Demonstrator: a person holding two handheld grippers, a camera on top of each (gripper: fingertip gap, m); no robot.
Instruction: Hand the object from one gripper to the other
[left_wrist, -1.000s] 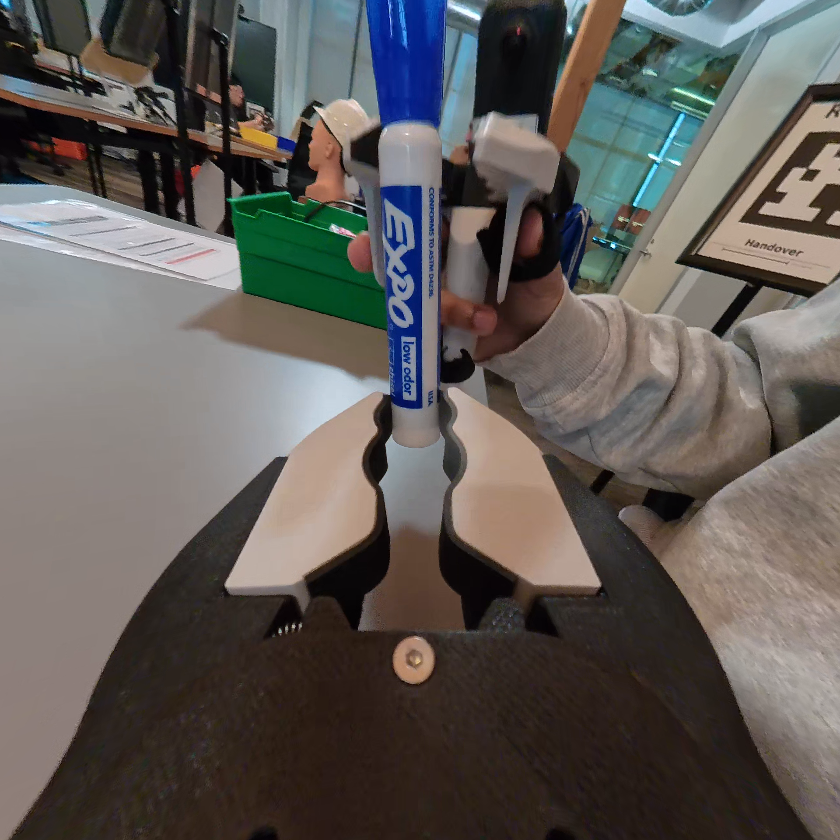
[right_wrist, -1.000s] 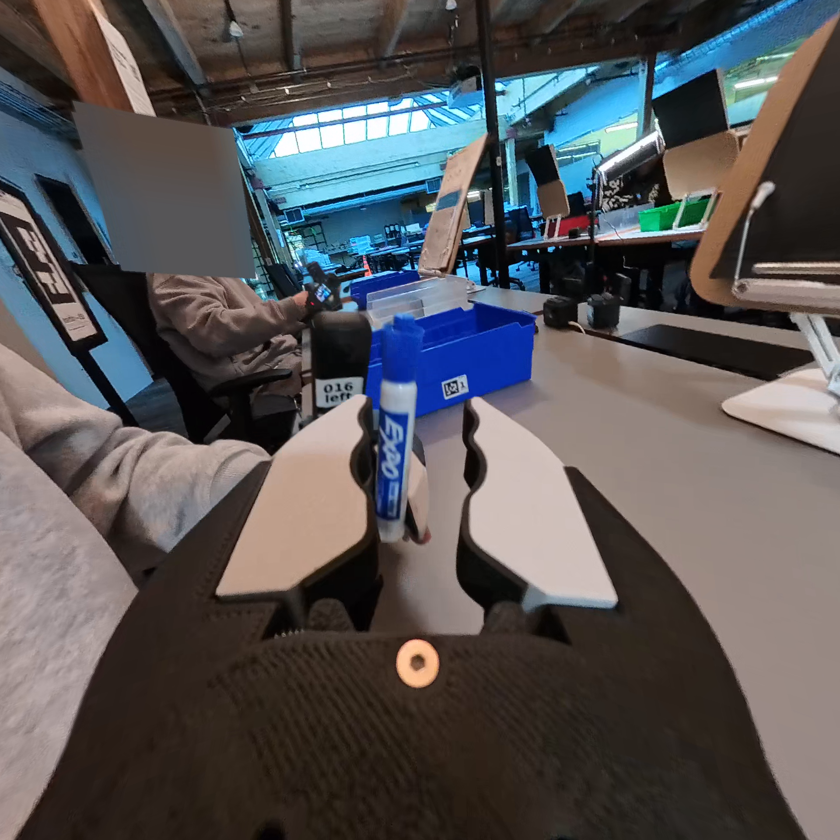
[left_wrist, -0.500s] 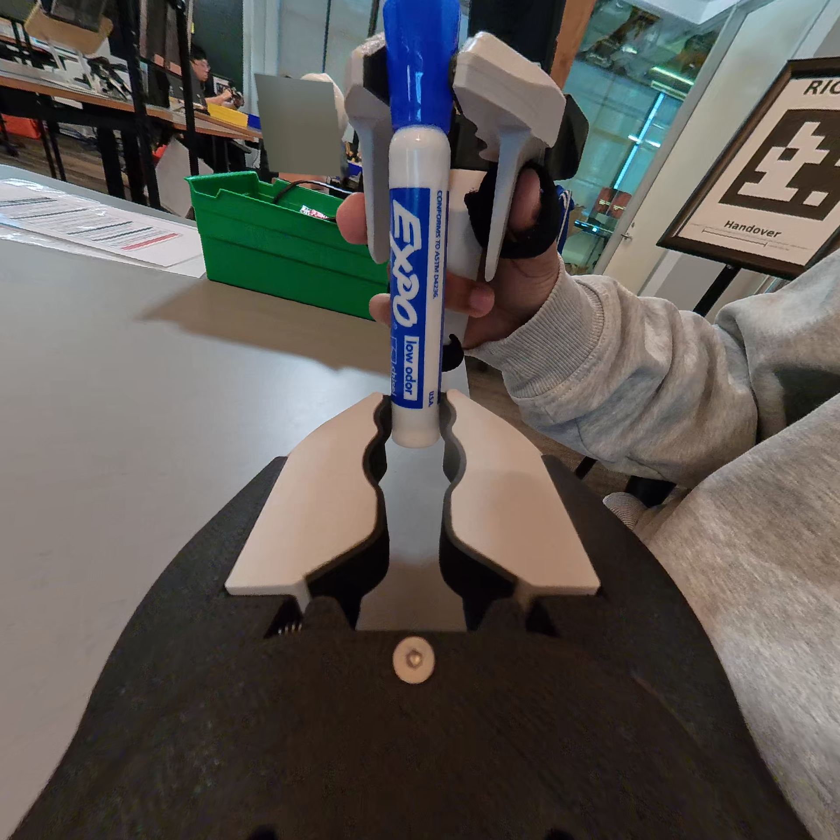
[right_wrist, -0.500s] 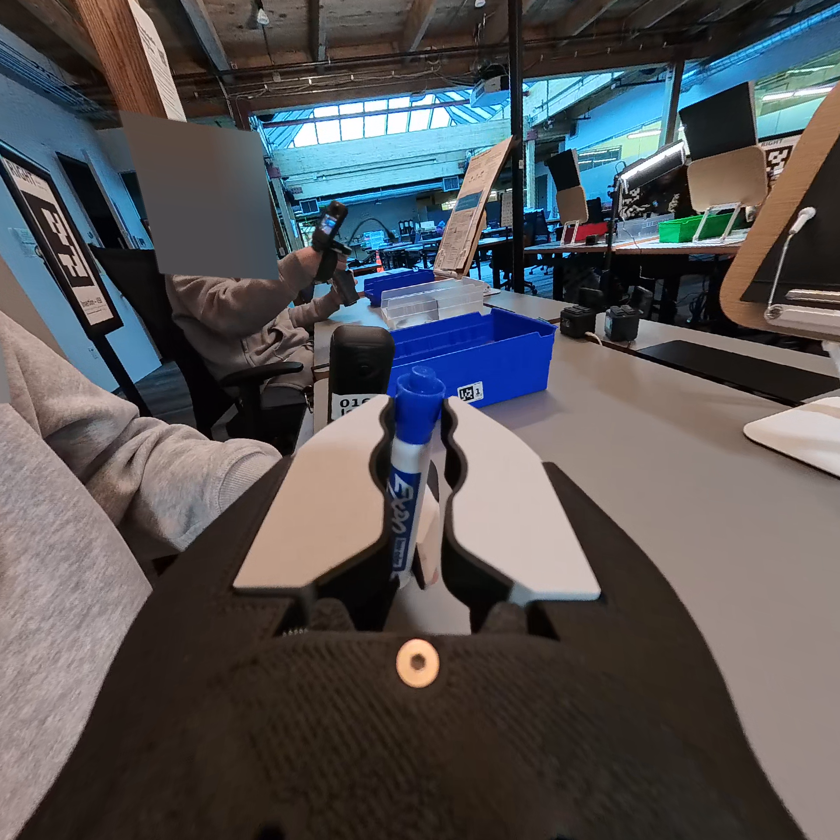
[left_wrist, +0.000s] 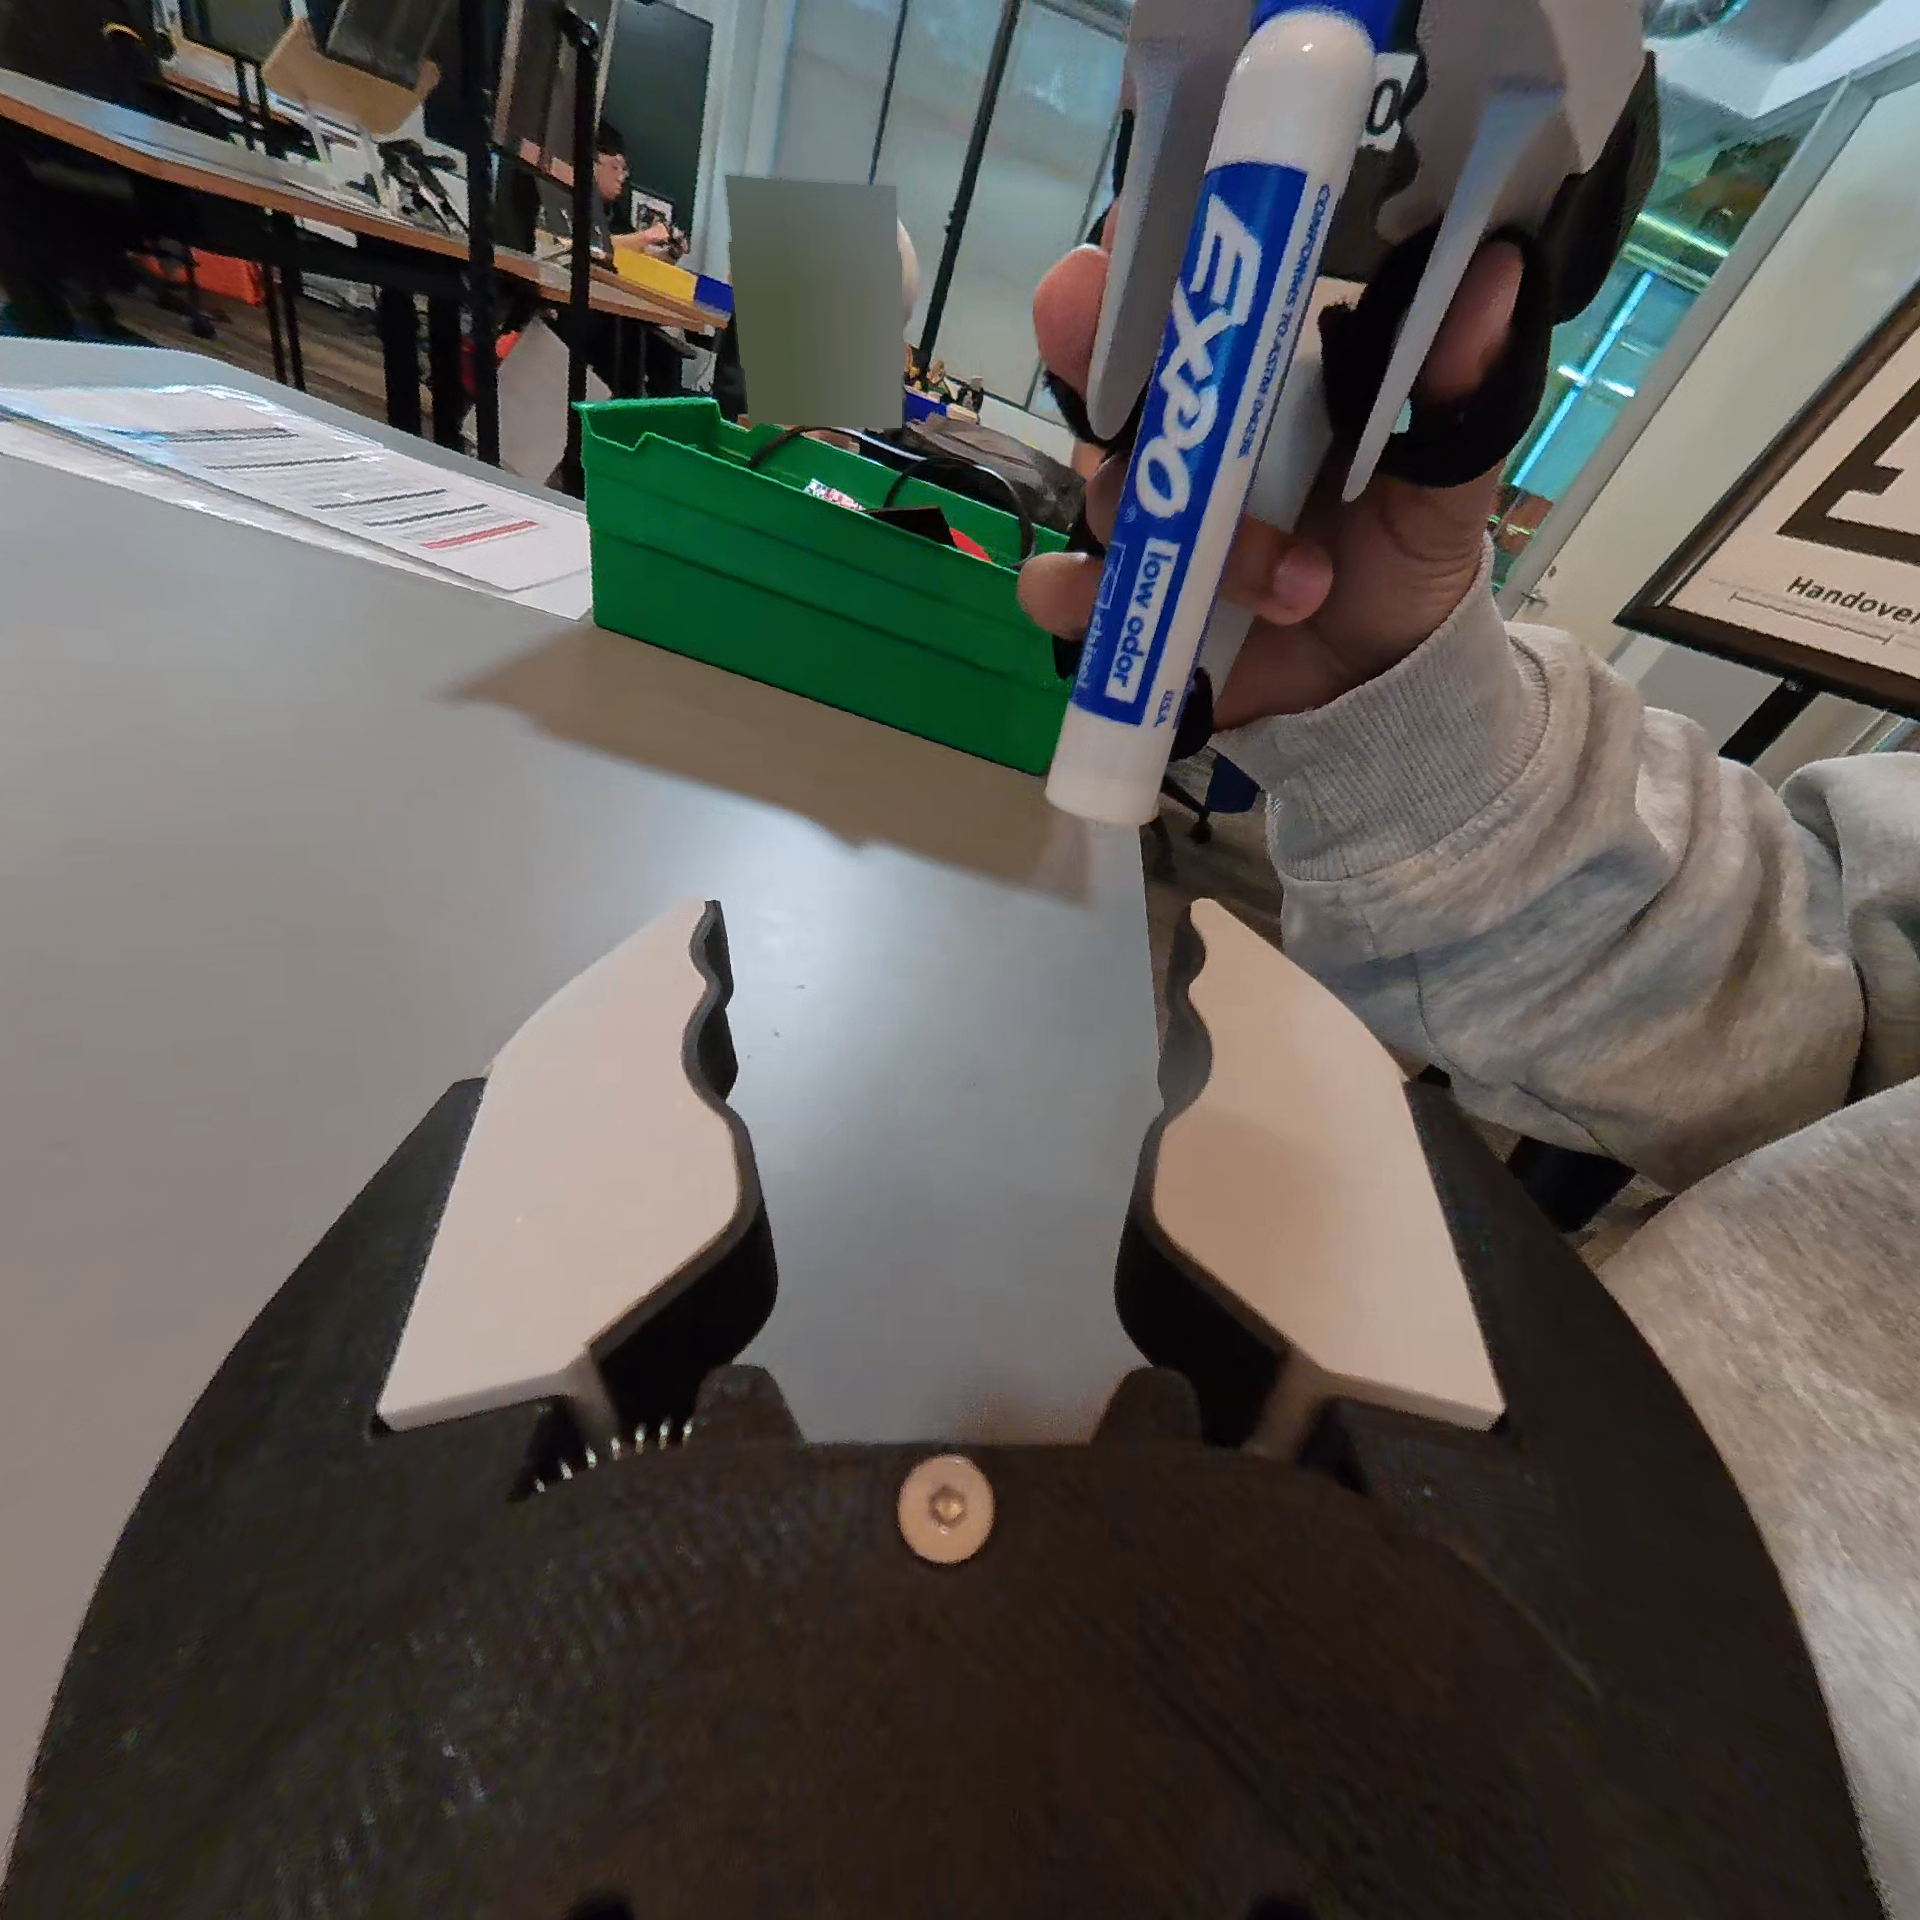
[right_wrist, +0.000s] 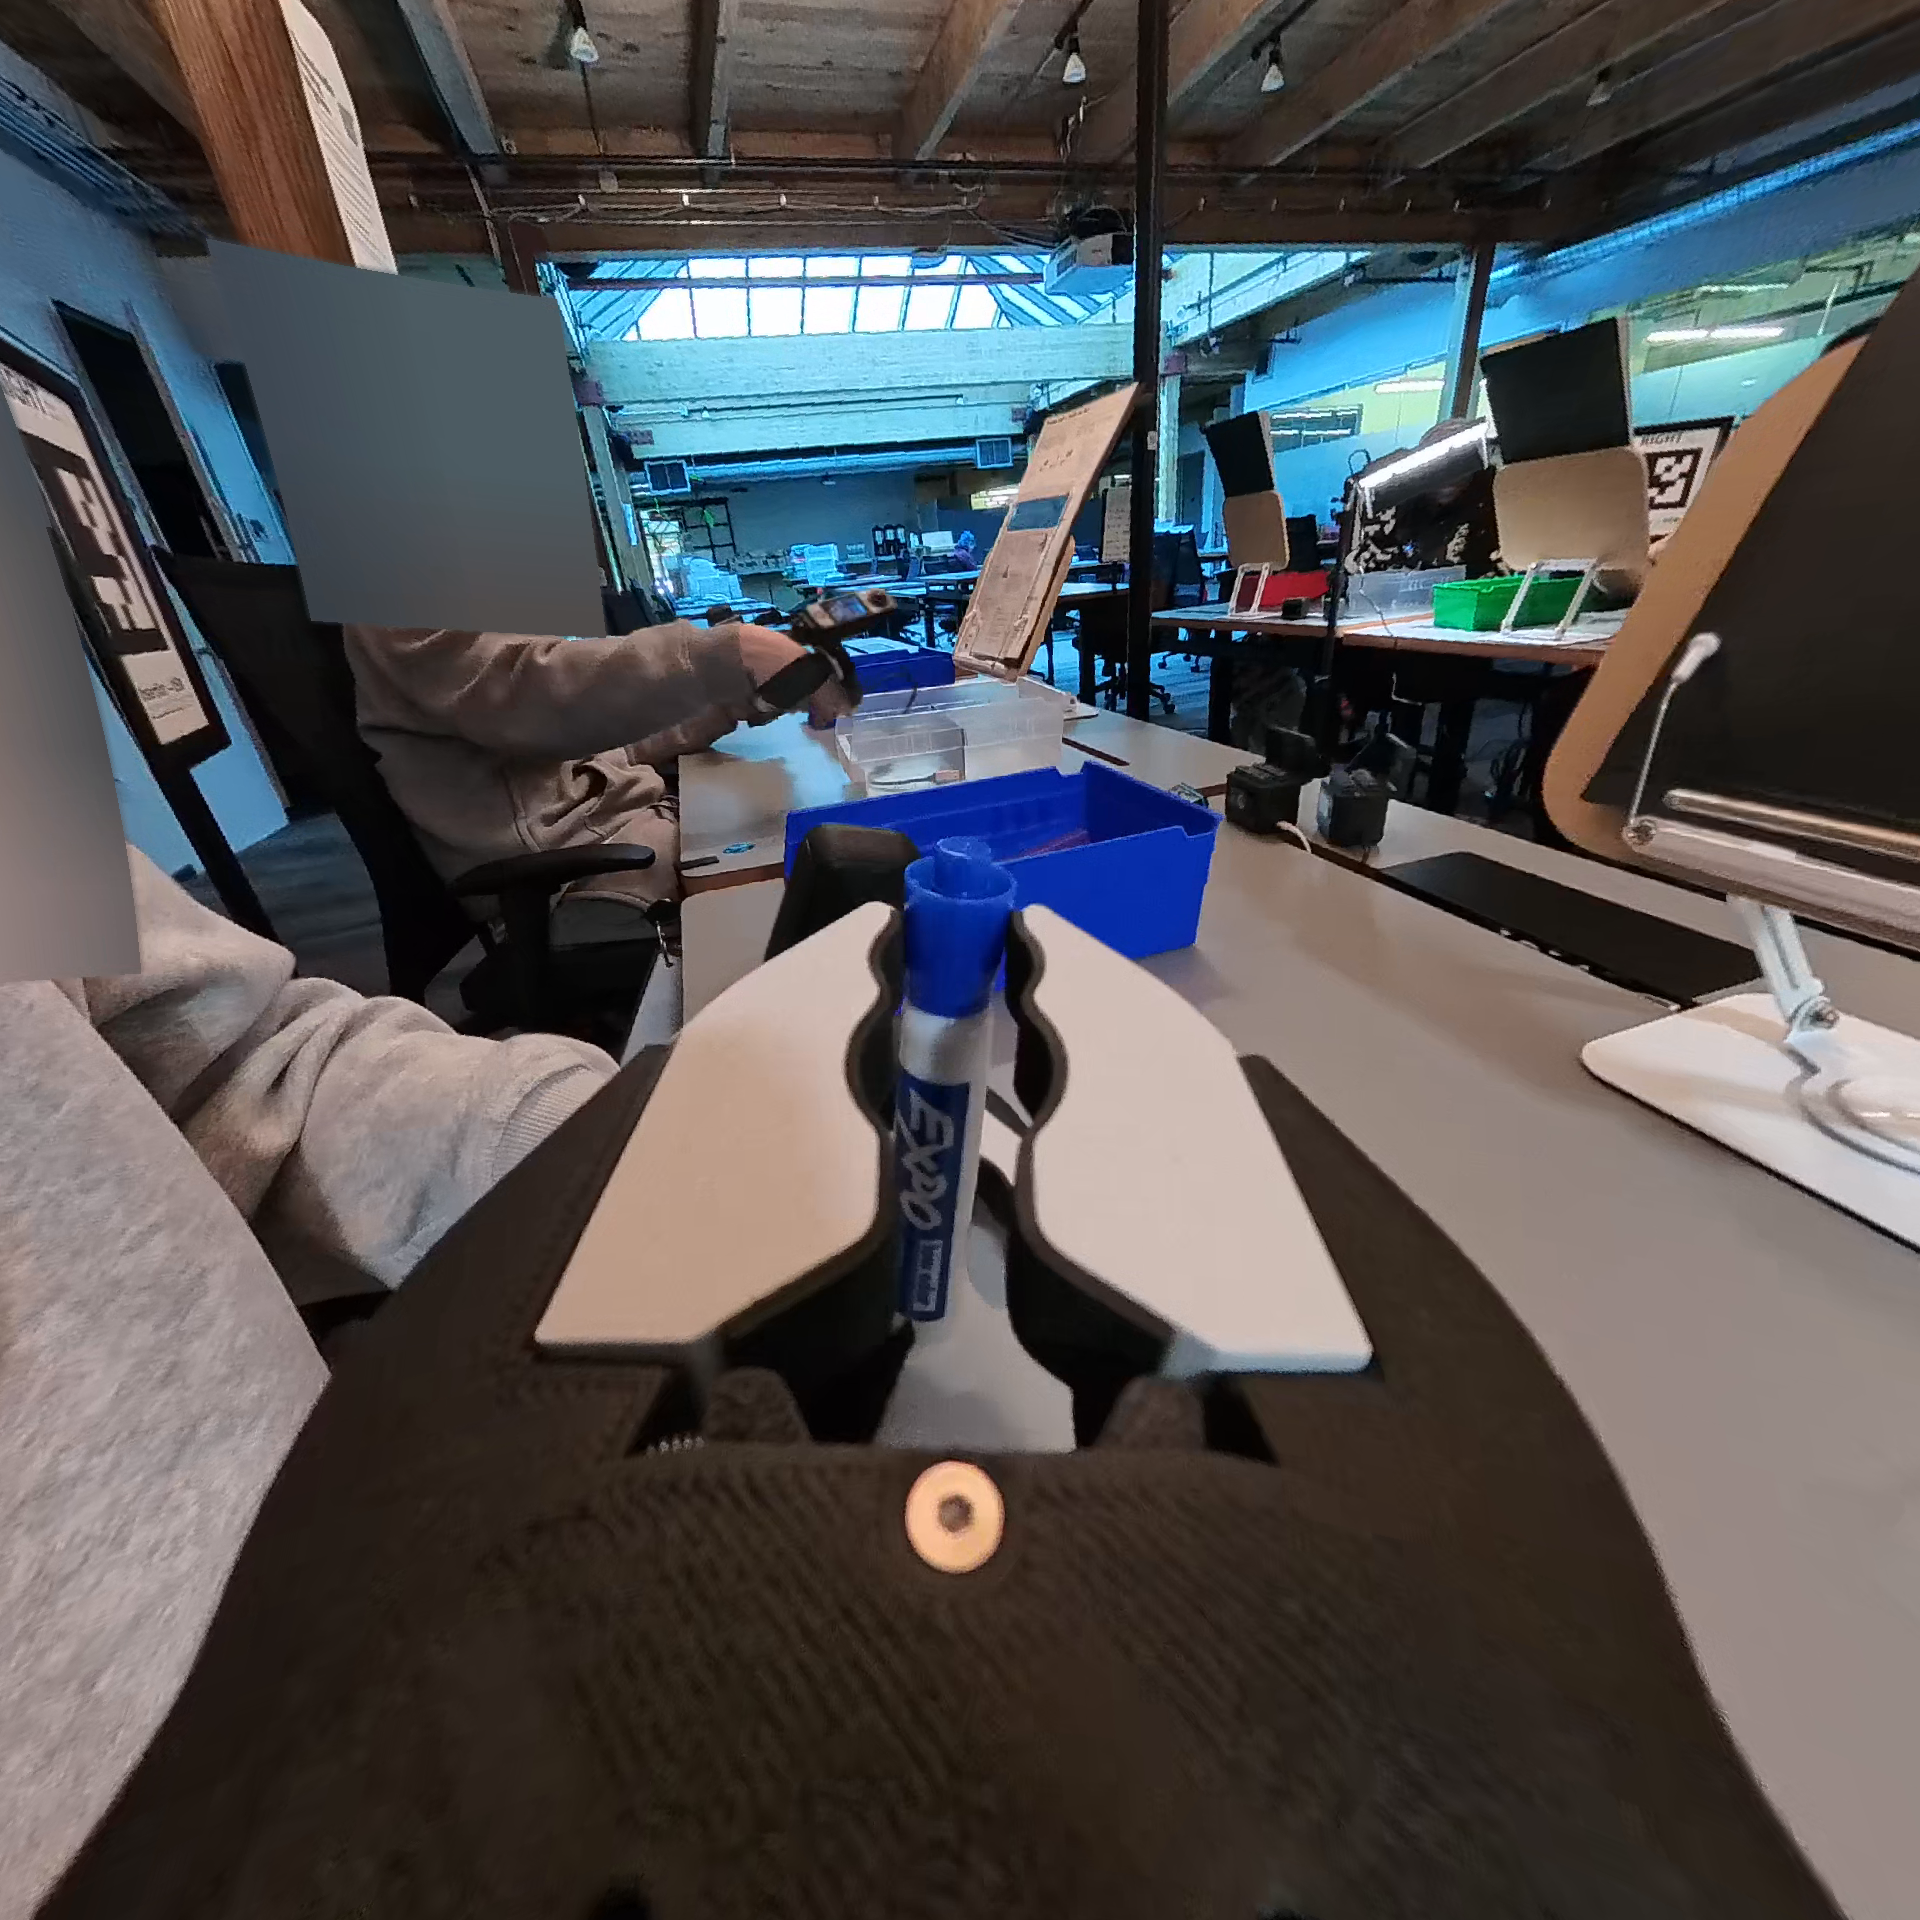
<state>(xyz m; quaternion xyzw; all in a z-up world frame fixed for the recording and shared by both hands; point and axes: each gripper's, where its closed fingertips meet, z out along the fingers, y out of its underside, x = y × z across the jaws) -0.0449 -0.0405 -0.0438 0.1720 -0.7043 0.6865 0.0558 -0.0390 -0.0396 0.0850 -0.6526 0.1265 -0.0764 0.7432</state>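
Note:
A white marker with a blue label and blue cap (left_wrist: 1195, 457) hangs nearly upright in the left wrist view, held near its cap end between the right gripper's pale fingers (left_wrist: 1127, 208). My left gripper (left_wrist: 951, 925) is open and empty, below the marker's white end, with a clear gap between them. In the right wrist view my right gripper (right_wrist: 951, 935) is shut on the marker (right_wrist: 935, 1132), the blue cap sticking up between the fingertips. The left gripper's black body (right_wrist: 842, 883) shows just behind the fingers.
A grey table (left_wrist: 312, 831) lies under both grippers. A green bin (left_wrist: 790, 592) and a paper sheet (left_wrist: 312, 478) sit at its far side. A blue bin (right_wrist: 1081, 852), a white stand base (right_wrist: 1766, 1091) and a seated person (right_wrist: 540, 727) show in the right wrist view. Across from one pair of fingers to the other is roughly 12 centimeters.
My right gripper closed on the marker's cap end. My left gripper let go of the white end, opened wide and drew back below the marker.

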